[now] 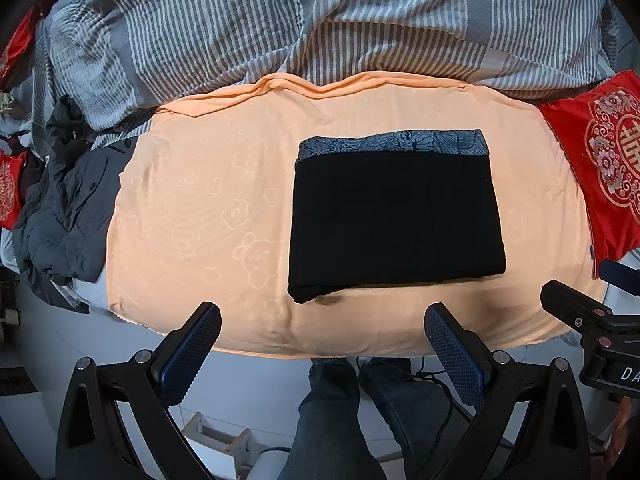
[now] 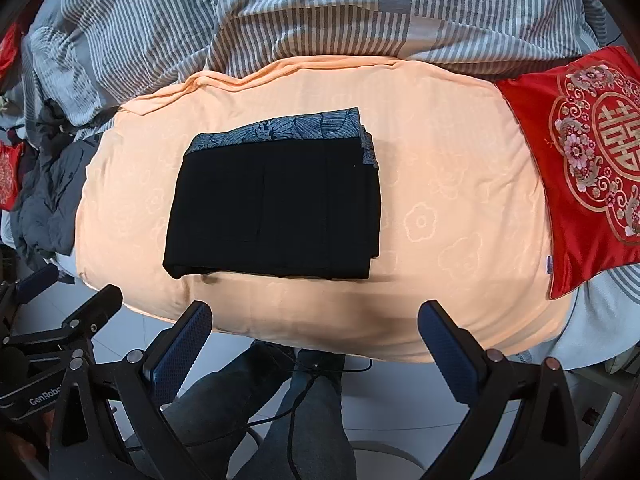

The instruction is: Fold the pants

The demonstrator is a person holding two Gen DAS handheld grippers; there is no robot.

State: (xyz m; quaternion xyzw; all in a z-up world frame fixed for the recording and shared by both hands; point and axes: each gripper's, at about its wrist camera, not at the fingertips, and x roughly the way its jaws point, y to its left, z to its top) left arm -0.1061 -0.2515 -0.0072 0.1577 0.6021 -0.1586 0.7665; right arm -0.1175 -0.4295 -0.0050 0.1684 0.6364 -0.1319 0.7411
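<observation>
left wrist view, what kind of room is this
Most likely a bedroom: a rumpled striped duvet, a red embroidered cushion, and the folded pants lying on a peach sheet over a bed.

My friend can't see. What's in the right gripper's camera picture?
Black pants, folded into a neat rectangle with a patterned band along the far edge, lie on an orange blanket. The open right gripper hovers in front, empty; a red cushion sits to the right.

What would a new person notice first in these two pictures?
First, the black folded pants with a grey patterned band at the far edge, lying on the peach blanket. Next, the bright red cushion at the right. Both claws, left and right, hover open near the blanket's edge.
</observation>
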